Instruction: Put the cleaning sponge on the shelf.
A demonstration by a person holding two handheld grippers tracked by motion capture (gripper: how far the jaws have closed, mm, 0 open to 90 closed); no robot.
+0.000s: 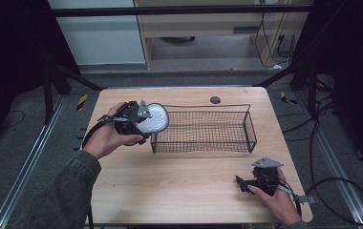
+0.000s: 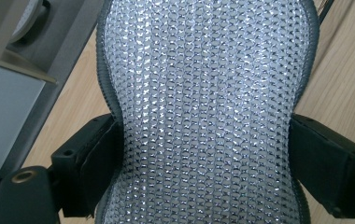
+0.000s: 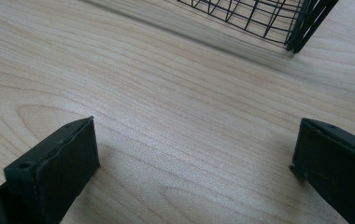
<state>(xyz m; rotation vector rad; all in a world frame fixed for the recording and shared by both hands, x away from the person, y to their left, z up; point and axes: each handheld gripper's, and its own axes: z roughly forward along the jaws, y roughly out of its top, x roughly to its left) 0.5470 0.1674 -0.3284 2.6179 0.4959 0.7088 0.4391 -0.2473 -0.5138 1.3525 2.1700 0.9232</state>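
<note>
The left gripper [image 1: 139,125] pinches the silvery mesh pad [image 1: 152,118] at its narrow waist, carrying it just beside the wire basket's [image 1: 203,148] left end, probably to drop it in. The right gripper [image 1: 240,181] rests wide open on the table [image 1: 170,191], out of the way.

Your high view is dim at both sides, nearly black, while the table [image 1: 184,186] is evenly lit from above. In the left gripper view the silver mesh pad [image 2: 208,107] glints sharply. The right gripper view is crisp — with soft shadows under the wire basket [image 3: 259,18].
</note>
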